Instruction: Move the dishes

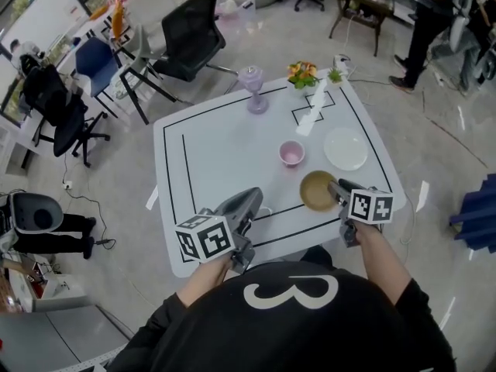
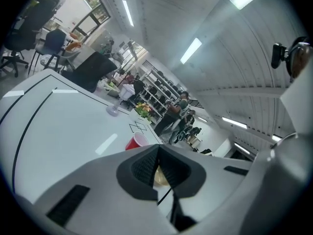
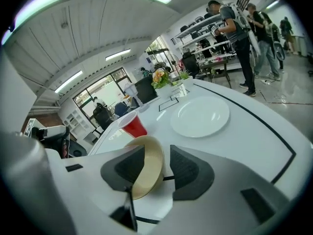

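A tan bowl (image 1: 316, 191) rests on the white table (image 1: 217, 153) near its front right. My right gripper (image 1: 335, 186) is at the bowl's near rim. In the right gripper view the bowl (image 3: 146, 168) looks tipped, with its rim between the jaws of the right gripper (image 3: 157, 153). The right pad stands clear of it, so the jaws are open. A red cup (image 1: 291, 153) and a white plate (image 1: 345, 148) stand just beyond. My left gripper (image 1: 256, 194) hovers left of the bowl, empty, and in its own view the left gripper (image 2: 157, 151) has its pads together.
A purple goblet (image 1: 252, 90) and a pot of flowers (image 1: 302, 74) stand at the table's far edge. Black tape lines mark the tabletop. Office chairs (image 1: 186, 37) are beyond the far left corner, and a person (image 1: 430, 22) stands at the far right.
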`<state>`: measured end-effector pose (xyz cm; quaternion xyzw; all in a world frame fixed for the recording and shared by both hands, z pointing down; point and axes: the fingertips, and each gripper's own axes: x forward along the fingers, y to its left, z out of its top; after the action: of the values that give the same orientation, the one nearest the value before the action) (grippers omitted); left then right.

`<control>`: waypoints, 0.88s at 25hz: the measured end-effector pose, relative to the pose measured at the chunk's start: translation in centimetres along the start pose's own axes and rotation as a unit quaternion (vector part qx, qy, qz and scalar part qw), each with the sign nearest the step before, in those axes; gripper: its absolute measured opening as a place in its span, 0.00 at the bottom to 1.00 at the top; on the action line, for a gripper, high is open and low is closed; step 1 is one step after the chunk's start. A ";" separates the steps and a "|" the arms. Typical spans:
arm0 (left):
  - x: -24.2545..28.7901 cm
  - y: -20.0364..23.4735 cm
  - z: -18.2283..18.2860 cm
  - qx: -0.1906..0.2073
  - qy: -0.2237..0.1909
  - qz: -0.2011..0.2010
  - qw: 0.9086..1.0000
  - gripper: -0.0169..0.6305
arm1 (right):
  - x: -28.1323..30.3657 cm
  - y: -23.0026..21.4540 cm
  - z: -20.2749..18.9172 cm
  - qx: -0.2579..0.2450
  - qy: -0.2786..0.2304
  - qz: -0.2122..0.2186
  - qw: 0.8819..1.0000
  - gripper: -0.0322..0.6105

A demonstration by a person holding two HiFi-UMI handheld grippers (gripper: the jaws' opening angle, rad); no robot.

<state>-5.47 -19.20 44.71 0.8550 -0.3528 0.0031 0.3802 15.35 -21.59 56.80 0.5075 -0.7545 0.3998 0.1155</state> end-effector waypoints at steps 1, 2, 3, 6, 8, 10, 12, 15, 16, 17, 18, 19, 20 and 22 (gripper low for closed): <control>-0.1 -0.2 0.1 0.007 0.001 -0.005 1.000 0.03 | -0.4 0.1 0.3 -0.006 -0.008 -0.002 1.000 0.34; -0.3 -0.5 0.3 0.016 0.003 -0.010 1.000 0.03 | -0.8 0.3 0.6 -0.014 -0.017 -0.004 1.000 0.37; -0.4 -0.8 0.4 0.028 0.005 -0.016 0.999 0.03 | -1.3 0.5 1.1 -0.025 -0.027 -0.006 0.999 0.39; -1.0 -2.0 0.7 0.068 0.008 -0.037 0.997 0.03 | -3.4 1.9 2.9 -0.069 -0.072 -0.011 0.995 0.40; -1.6 -3.1 1.0 0.095 0.007 -0.051 0.994 0.03 | -5.2 3.9 4.3 -0.098 -0.110 -0.002 0.989 0.39; -2.2 -4.6 1.5 0.117 0.000 -0.064 0.991 0.03 | -7.1 6.6 5.5 -0.120 -0.143 0.028 0.982 0.35; -2.8 -6.4 2.0 0.131 -0.010 -0.079 0.988 0.03 | -8.9 9.5 6.3 -0.139 -0.167 0.070 0.974 0.29; -3.4 -9.2 2.3 0.143 -0.025 -0.097 0.985 0.03 | -11.7 13.1 6.9 -0.180 -0.185 0.132 0.957 0.24; -3.5 -10.1 2.3 0.147 -0.031 -0.101 0.984 0.03 | -12.6 14.1 7.0 -0.193 -0.188 0.151 0.951 0.24; -3.5 -11.2 2.2 0.150 -0.035 -0.105 0.982 0.03 | -13.6 14.8 7.1 -0.203 -0.192 0.168 0.945 0.24; -3.5 -12.2 2.1 0.155 -0.039 -0.108 0.981 0.03 | -14.7 15.4 7.2 -0.206 -0.197 0.184 0.941 0.21; -3.5 -13.3 2.0 0.160 -0.042 -0.112 0.980 0.03 | -15.9 15.8 7.2 -0.206 -0.203 0.199 0.936 0.18; -3.4 -14.4 1.8 0.166 -0.045 -0.116 0.978 0.03 | -17.1 16.0 7.2 -0.204 -0.209 0.212 0.933 0.11; -3.4 -16.6 1.4 0.174 -0.052 -0.123 0.976 0.03 | -19.4 16.5 6.9 -0.208 -0.218 0.236 0.924 0.06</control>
<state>1.64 -10.40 32.00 0.9438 -0.2586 -0.0267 0.2039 11.67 -10.81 33.03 0.3541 -0.9251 0.1287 -0.0467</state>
